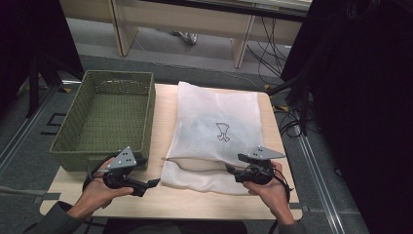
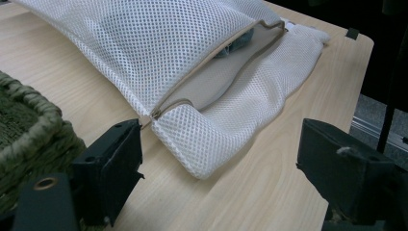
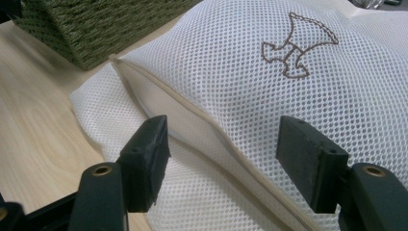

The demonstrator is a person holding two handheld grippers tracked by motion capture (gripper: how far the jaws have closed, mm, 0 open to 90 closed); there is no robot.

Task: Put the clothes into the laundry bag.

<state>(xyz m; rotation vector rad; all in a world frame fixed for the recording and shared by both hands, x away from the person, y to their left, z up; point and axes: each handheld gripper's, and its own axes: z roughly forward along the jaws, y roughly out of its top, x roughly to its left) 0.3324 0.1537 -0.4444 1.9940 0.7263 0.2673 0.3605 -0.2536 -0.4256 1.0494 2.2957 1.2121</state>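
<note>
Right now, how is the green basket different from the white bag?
The green basket is stiff woven straw with upright walls; the white bag is soft mesh lying flat. The green basket is open on top and looks empty; the white bag has a zipper mouth, unzipped, with something dark inside. The white bag bears a stitched brown figure. Both rest on the wooden table.

Light wooden table (image 1: 195,200), green woven basket (image 1: 104,119) on its left part, white mesh laundry bag (image 1: 216,131) lying flat just right of it, zipper open
</note>
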